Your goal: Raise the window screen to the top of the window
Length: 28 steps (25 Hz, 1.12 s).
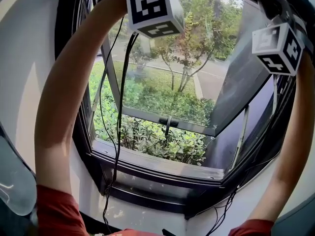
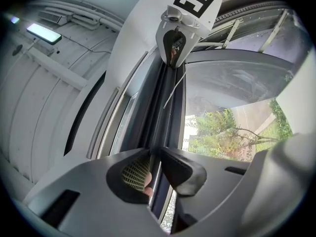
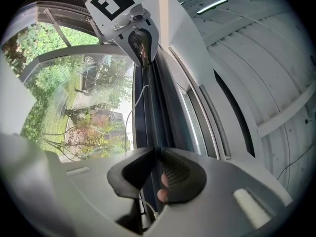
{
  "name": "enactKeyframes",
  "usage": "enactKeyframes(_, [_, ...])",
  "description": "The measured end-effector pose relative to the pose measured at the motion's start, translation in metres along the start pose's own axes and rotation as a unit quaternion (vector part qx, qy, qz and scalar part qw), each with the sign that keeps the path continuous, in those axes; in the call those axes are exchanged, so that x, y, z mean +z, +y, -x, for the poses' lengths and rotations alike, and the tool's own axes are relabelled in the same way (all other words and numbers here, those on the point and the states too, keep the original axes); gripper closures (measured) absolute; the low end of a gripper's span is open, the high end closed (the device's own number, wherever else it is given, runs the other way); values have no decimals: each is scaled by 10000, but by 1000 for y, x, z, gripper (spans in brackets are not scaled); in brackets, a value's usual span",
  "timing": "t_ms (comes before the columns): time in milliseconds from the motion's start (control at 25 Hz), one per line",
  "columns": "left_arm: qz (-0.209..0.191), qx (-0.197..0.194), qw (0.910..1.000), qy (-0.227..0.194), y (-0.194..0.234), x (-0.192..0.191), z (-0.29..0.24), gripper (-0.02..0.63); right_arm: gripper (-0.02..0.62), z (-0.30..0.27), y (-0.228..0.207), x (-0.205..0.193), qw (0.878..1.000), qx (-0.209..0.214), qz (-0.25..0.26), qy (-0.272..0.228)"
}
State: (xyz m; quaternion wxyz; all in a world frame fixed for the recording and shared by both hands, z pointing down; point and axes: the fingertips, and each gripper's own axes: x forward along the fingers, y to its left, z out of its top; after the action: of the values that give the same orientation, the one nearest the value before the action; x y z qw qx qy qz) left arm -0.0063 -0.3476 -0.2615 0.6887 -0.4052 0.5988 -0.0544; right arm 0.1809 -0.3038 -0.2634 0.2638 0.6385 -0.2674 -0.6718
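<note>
Leafy shrubs, a thin tree and a road outside; ceiling light indoors.

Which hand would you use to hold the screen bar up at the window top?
Left, probably. Both the left claw and right claw straddle the screen bar, but in the head view the left's marker cube sits near the middle of the window, the right's at its edge.

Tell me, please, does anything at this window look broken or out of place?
Nothing looks damaged. The only oddity is a thin pale cord that hangs loose and slanted beside the dark window frame, near the top.
</note>
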Motion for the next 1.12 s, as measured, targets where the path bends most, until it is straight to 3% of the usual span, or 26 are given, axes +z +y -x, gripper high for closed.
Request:
enactKeyframes(520, [562, -26, 9983, -131, -17, 6, 35, 532, 523, 31, 25, 9, 9982, 191, -502, -253])
enactKeyframes(680, [319, -150, 9993, 85, -30, -1, 51, 532, 523, 46, 29, 13, 9970, 148, -689, -333])
enactKeyframes(840, [438, -370, 9983, 99, -45, -1, 73, 532, 523, 64, 35, 16, 9927, 107, -1138, -386])
enactKeyframes(1040, [31, -722, 9970, 294, -70, -6, 102, 532, 523, 89, 54, 21, 9879, 196, -1486, -403])
enactKeyframes(1120, [107, -800, 9963, 284, -79, -3, 114, 532, 523, 100, 66, 17, 9858, 233, -1625, -365])
